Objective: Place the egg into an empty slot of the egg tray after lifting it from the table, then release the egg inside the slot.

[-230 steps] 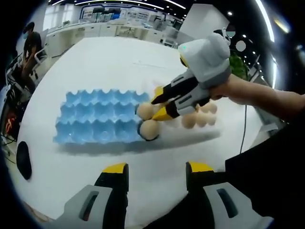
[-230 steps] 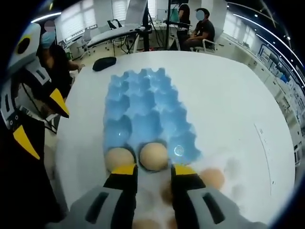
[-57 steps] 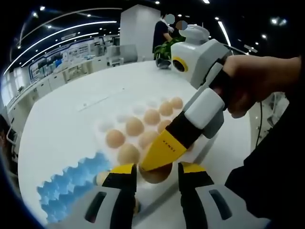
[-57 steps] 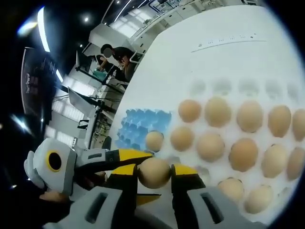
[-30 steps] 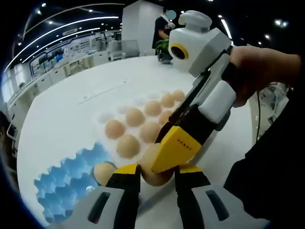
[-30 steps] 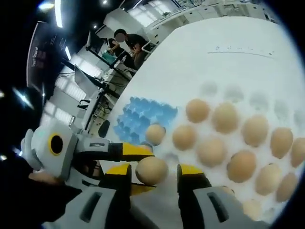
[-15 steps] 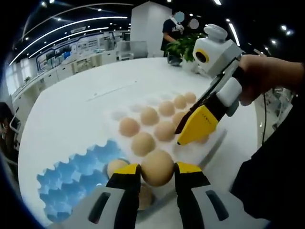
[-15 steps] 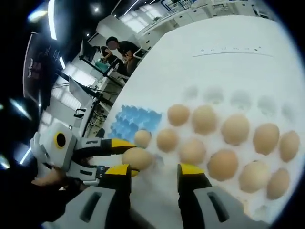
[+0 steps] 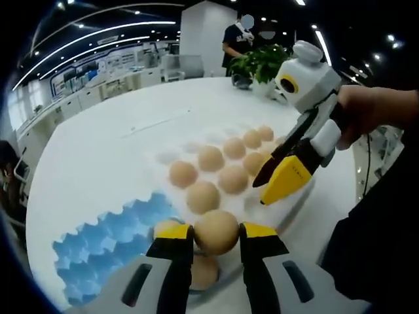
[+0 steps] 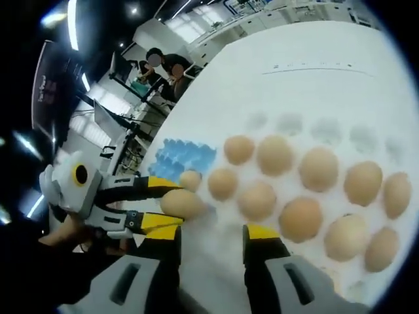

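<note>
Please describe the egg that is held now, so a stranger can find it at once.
On the white table, a blue egg tray adjoins a white tray of eggs. The egg sits clamped between the left gripper jaws, lifted above the others.

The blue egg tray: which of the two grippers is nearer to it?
Left. The left gripper, holding an egg, hangs beside the blue egg tray; the right gripper, open, sits farther off over the white tray.
</note>
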### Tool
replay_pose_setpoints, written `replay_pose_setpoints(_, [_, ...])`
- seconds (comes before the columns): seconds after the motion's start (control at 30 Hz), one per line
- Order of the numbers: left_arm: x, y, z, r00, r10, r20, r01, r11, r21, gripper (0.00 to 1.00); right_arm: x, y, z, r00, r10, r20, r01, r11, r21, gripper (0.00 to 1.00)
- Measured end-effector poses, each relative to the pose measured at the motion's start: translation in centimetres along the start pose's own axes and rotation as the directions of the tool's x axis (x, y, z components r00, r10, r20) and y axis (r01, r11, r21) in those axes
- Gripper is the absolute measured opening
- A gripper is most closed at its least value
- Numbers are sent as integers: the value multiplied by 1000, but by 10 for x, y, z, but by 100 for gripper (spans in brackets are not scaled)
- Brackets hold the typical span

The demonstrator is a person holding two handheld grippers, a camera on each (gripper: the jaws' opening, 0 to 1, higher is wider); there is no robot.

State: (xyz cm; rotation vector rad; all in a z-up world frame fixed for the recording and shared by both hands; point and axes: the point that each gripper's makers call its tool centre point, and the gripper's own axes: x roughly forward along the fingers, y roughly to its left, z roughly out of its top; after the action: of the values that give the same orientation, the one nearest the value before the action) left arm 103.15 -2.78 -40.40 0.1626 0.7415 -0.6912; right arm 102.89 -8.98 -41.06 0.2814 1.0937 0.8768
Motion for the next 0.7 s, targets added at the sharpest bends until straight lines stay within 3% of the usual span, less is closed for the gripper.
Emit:
replay_pose_setpoints(0.1, [0,2,2,1000,3,1,-3,1000,8,28,0,-5,-7,998,-42,-47,38,995,-88,39])
replay_pose_setpoints(0.2, [0,4,4,1000,6,4,-6,1000,8,28,2,-12,-12,991,-109,-82,87,968,-235,37])
replay_pose_setpoints(0.3, [1,8,6,1000,7,2,-7,1000,9,28,4,-14,-13,984,-149,-95,112,943,-313,33])
replay_pose_setpoints(0.47, [0,14,10,1000,13,2,-13,1000,7,28,5,-16,-14,985,-146,-97,107,938,-329,31])
replay_pose_setpoints(0.6, [-1,17,13,1000,22,6,-22,1000,16,28,4,-20,-12,987,-138,-79,109,949,-294,27])
replay_pose_setpoints(0.7, [-2,21,16,1000,27,11,-27,1000,12,28,5,-20,-12,984,-156,-85,121,940,-320,25])
